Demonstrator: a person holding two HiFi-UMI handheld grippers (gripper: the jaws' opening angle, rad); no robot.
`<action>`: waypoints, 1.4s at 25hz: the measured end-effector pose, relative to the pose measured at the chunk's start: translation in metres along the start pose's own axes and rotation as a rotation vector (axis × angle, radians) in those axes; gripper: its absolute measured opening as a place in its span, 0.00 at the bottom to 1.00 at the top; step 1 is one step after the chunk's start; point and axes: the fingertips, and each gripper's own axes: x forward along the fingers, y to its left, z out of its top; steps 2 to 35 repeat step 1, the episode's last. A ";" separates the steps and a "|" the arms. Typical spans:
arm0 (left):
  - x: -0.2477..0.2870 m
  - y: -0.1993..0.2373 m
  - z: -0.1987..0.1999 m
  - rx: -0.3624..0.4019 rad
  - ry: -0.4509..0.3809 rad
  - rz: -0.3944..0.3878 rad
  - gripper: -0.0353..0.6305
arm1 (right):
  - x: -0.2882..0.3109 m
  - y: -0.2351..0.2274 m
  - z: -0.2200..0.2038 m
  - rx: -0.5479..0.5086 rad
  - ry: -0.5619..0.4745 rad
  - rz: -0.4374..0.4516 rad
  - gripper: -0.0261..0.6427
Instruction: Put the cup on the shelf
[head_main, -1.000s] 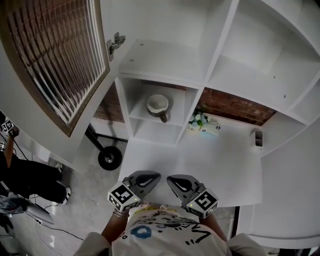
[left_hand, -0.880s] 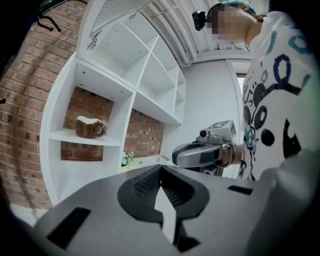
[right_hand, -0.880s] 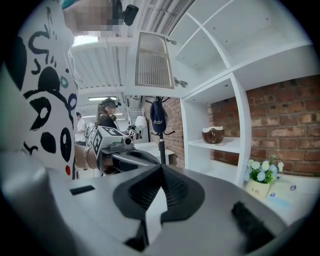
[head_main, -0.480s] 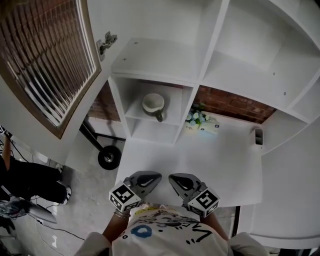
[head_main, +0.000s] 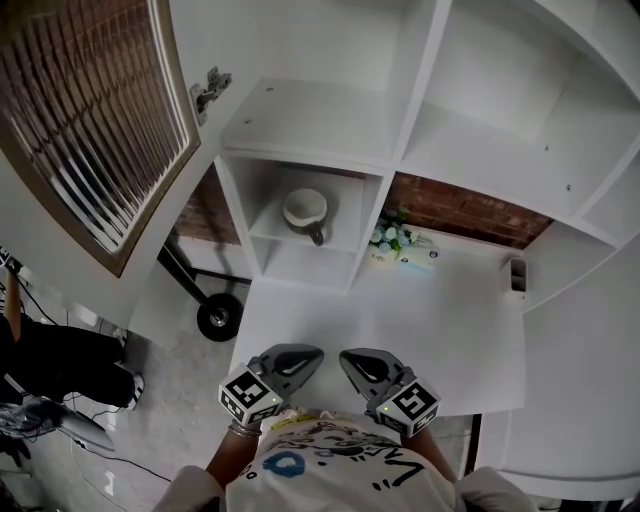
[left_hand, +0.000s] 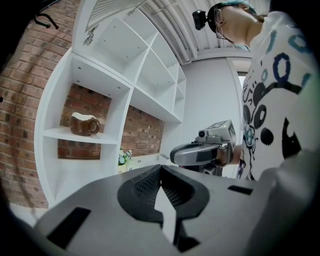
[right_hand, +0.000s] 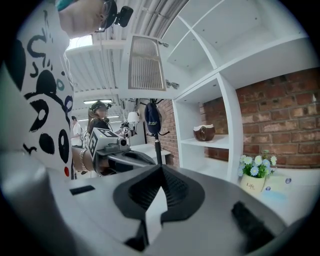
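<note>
A brown and cream cup (head_main: 307, 213) stands upright on the middle board of the white shelf's (head_main: 300, 243) left compartment; it also shows as the cup (left_hand: 83, 124) and the cup (right_hand: 204, 132) in the gripper views. My left gripper (head_main: 305, 358) and right gripper (head_main: 348, 360) hover side by side at the near edge of the white table (head_main: 440, 330), close to my body and far from the cup. The left gripper (left_hand: 160, 169) and the right gripper (right_hand: 160, 170) both have jaws closed tip to tip, holding nothing.
A small pot of flowers (head_main: 388, 241) and a flat box (head_main: 420, 255) sit at the table's back beside the shelf. A small grey object (head_main: 514, 275) lies at the right rear. A louvred cabinet door (head_main: 90, 120) hangs open upper left. A wheeled stand (head_main: 220, 316) stands on the floor left.
The view has shifted slightly, so the shelf and cup sit a little more to the left. Both grippers have stayed shut and in place.
</note>
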 end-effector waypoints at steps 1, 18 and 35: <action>0.000 -0.001 0.001 0.000 -0.002 0.002 0.08 | -0.001 0.000 -0.001 -0.003 0.002 0.000 0.08; 0.000 -0.001 0.001 0.000 -0.002 0.002 0.08 | -0.001 0.000 -0.001 -0.003 0.002 0.000 0.08; 0.000 -0.001 0.001 0.000 -0.002 0.002 0.08 | -0.001 0.000 -0.001 -0.003 0.002 0.000 0.08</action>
